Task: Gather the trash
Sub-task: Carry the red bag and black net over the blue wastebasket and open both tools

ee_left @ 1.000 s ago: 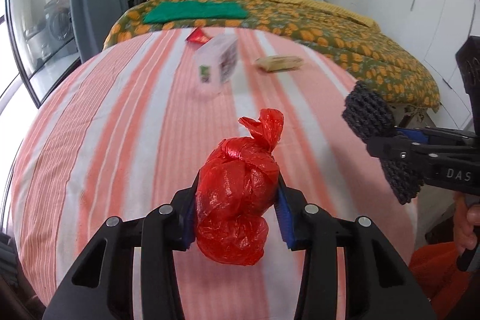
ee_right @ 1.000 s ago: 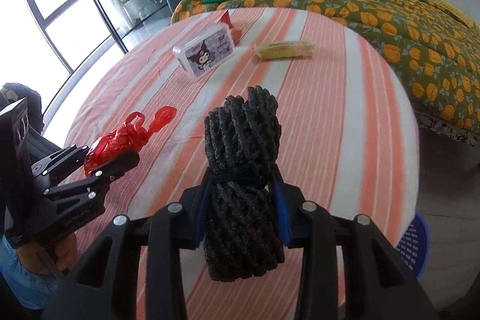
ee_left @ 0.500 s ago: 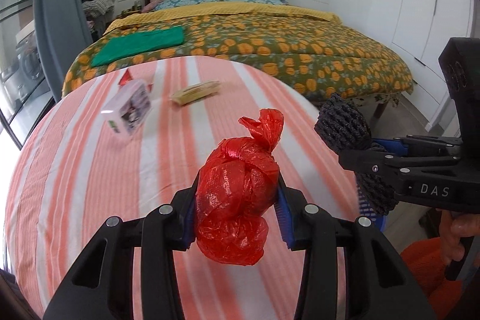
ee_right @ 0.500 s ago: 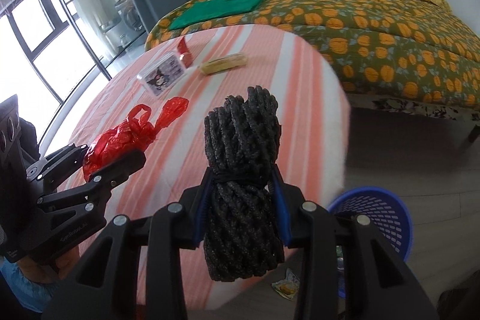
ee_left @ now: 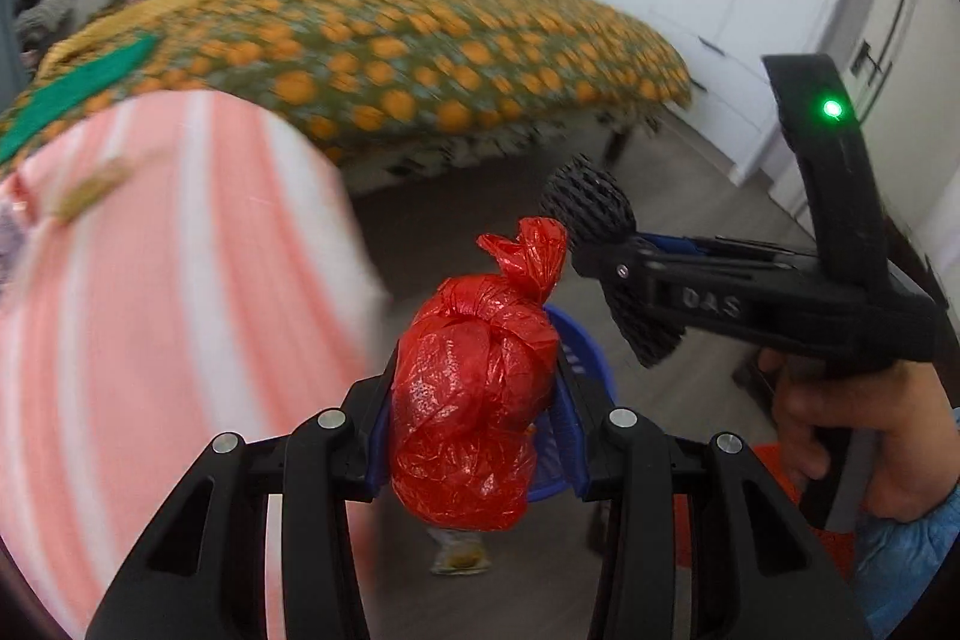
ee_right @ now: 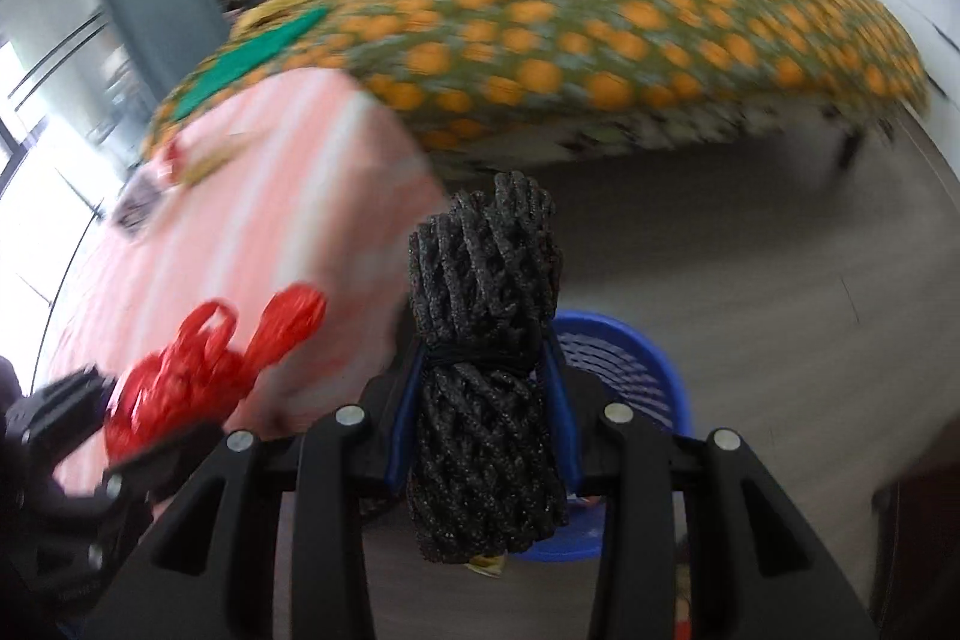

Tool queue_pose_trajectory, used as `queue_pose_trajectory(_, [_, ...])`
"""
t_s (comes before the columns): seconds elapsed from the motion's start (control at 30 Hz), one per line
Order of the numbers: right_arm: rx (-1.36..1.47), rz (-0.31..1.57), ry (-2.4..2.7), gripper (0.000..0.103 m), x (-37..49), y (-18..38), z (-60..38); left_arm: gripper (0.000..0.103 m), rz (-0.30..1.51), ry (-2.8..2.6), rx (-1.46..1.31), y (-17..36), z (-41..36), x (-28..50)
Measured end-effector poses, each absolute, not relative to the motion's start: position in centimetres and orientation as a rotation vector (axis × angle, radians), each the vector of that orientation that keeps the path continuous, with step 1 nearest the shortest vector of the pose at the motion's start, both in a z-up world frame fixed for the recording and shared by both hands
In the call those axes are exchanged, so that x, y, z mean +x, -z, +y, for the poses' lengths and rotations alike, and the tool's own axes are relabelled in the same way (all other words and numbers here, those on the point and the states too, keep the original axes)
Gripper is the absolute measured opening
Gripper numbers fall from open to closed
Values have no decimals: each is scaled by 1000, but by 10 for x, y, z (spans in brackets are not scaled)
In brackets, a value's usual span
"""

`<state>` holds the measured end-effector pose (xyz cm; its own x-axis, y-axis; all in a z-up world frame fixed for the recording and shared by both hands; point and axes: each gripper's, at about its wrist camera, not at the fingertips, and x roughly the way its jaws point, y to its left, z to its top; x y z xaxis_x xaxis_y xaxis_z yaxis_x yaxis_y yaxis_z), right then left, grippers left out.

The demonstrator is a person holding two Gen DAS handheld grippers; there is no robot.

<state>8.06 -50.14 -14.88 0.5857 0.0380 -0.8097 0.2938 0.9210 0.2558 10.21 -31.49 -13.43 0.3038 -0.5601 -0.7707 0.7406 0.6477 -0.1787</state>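
Note:
My left gripper (ee_left: 474, 418) is shut on a knotted red plastic bag (ee_left: 471, 400), its blue pads pressing both sides. The bag also shows at the lower left of the right wrist view as the red plastic bag (ee_right: 198, 376). A black bundle of rope (ee_right: 486, 400) is clamped in my right gripper (ee_right: 486, 412); the left wrist view shows the same black bundle (ee_left: 600, 244) at centre right, with a hand (ee_left: 864, 442) on the handle. A blue mesh basket (ee_right: 618, 358) stands on the floor just behind the bundle, and a piece of the blue basket (ee_left: 579, 358) peeks out behind the red bag.
The table with the pink striped cloth (ee_left: 150, 310) lies to the left, its edge close to both grippers. Small items (ee_right: 156, 184) remain at its far side, blurred. A bed with an orange-patterned cover (ee_right: 570, 40) fills the background. A wrapper (ee_left: 459, 550) lies on the grey floor.
Both grippers have swung right, off the table and over the floor, each keeping its load. The blue basket has come into view beneath them. The table has slid to the left.

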Motion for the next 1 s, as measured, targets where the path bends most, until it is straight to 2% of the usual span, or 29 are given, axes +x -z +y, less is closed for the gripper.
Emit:
queue_pose_trajectory(0.2, [504,971,218,36,69,206,-555,42,1001,877,260,190,-373,105])
queue_pose_trajectory(0.5, [653,1014,237,36,73,270,-591,43,1047,827,310,267,-415,120])
queue_pose_trajectory(0.53, [672,1018,230,38,76,277,-594,44,1049,838,311,274,-418,122])
queue_pose_trajectory(0.6, [694,1040,235,47,77,289,-597,60,1062,851,318,289,-424,126])
queue_pose_trajectory(0.63, [709,1042,234,72,78,295,-600,80,1063,835,333,294,-425,127])
queue_pose_trajectory(0.67, [724,1038,246,80,78,299,-603,84,1050,815,343,298,-425,129])
queue_pose_trajectory(0.83, [746,1010,283,80,71,299,-612,85,1055,783,315,299,-421,140])
queue_pose_trajectory(1.0, [681,948,354,80,65,273,-613,85,1037,809,289,265,-409,122])
